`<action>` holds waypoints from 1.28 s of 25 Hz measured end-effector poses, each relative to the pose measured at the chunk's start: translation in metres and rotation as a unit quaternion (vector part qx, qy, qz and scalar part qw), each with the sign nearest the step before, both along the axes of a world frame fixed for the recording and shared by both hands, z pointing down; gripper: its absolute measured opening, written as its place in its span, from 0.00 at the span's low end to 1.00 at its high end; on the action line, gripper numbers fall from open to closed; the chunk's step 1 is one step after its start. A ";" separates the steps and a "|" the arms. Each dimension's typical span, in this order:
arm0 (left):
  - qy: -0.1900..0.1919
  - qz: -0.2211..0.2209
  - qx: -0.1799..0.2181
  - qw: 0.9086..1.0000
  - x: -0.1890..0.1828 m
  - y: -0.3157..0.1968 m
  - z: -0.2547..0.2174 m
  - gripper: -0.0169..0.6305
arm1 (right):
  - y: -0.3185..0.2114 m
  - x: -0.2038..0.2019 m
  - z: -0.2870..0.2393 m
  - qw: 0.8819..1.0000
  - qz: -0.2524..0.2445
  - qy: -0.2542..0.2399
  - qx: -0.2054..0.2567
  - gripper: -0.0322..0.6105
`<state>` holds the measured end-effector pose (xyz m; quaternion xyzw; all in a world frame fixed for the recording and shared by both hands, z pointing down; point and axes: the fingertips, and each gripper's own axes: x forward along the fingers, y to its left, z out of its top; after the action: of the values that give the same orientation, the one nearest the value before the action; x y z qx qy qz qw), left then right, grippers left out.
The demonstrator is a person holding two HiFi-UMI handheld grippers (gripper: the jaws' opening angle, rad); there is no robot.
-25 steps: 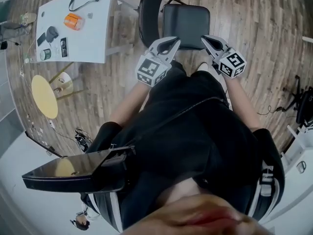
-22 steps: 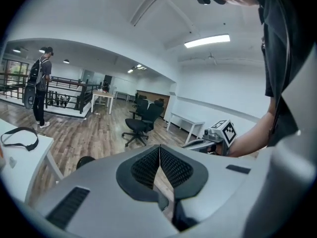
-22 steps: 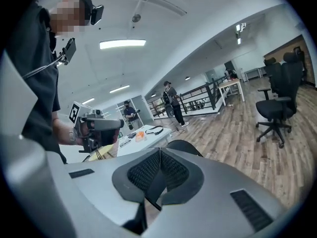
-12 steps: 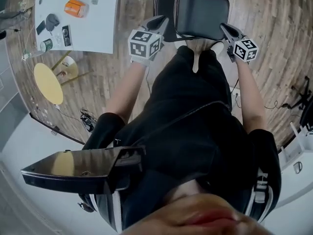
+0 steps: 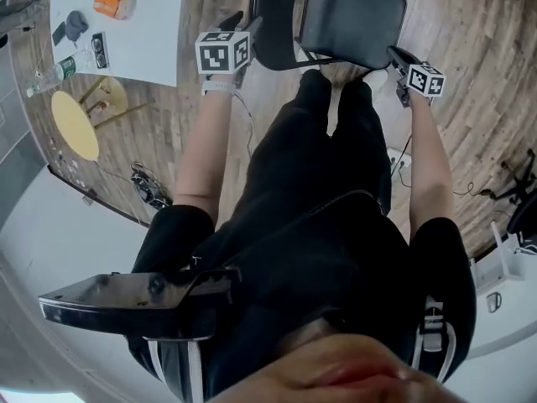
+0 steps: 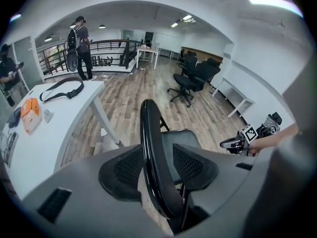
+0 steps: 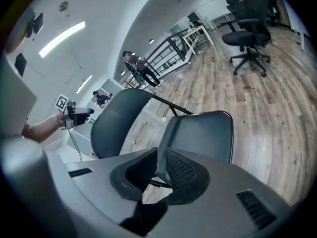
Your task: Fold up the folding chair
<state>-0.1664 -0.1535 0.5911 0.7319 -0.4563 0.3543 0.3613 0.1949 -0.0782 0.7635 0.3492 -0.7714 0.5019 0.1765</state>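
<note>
The black folding chair stands unfolded on the wood floor, with its seat [image 5: 352, 19] and rounded backrest [image 5: 273, 23] at the top of the head view. My left gripper [image 5: 231, 28] is at the backrest's left edge. In the left gripper view its jaws [image 6: 157, 148] are opening, and the backrest's rim [image 6: 148, 133] runs between the pads without being pressed. My right gripper [image 5: 401, 57] is at the seat's right corner. Its jaws [image 7: 161, 152] are shut, and the seat [image 7: 203, 138] lies just beyond their tips.
A white table [image 5: 143, 49] with an orange item [image 5: 113, 1] and small objects stands left of the chair. A yellow round stool [image 5: 74, 122] is beside it, and cables [image 5: 151, 196] lie on the floor. Office chairs [image 6: 190, 78] and people [image 6: 79, 43] stand farther off.
Both grippers went from the seat's near edge down to the chair's two sides. The left one reached the backrest and opened its jaws around the rim. The right stayed shut.
</note>
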 end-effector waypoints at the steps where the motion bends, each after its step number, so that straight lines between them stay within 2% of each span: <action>1: -0.004 -0.001 -0.009 1.000 -0.002 0.000 0.009 0.30 | 0.003 0.012 0.021 1.000 0.010 0.002 -0.020 0.12; 6: -0.022 -0.011 -0.032 0.999 -0.014 -0.004 0.042 0.32 | 0.014 0.051 0.110 0.995 0.043 -0.009 -0.094 0.28; 11: -0.018 -0.017 -0.059 0.998 -0.010 -0.012 0.071 0.32 | 0.002 0.075 0.174 0.992 0.046 -0.026 -0.114 0.40; 19: -0.017 -0.003 -0.084 0.996 0.004 -0.019 0.090 0.32 | -0.015 0.088 0.237 0.989 0.071 -0.054 -0.120 0.49; 24: -0.028 0.025 -0.100 0.994 0.009 -0.022 0.095 0.30 | -0.029 0.087 0.262 0.984 0.071 -0.097 -0.131 0.56; 28: -0.008 0.026 -0.116 0.993 0.010 -0.025 0.097 0.25 | -0.036 0.080 0.272 0.979 0.059 -0.132 -0.143 0.56; 32: 0.017 0.023 -0.122 0.992 0.011 -0.026 0.096 0.20 | -0.036 0.060 0.270 0.969 0.044 -0.183 -0.158 0.56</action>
<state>-0.1555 -0.1791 0.6875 0.6986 -0.3862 0.4035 0.4472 0.2553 -0.1139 1.0339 0.2526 -0.6853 0.6802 0.0627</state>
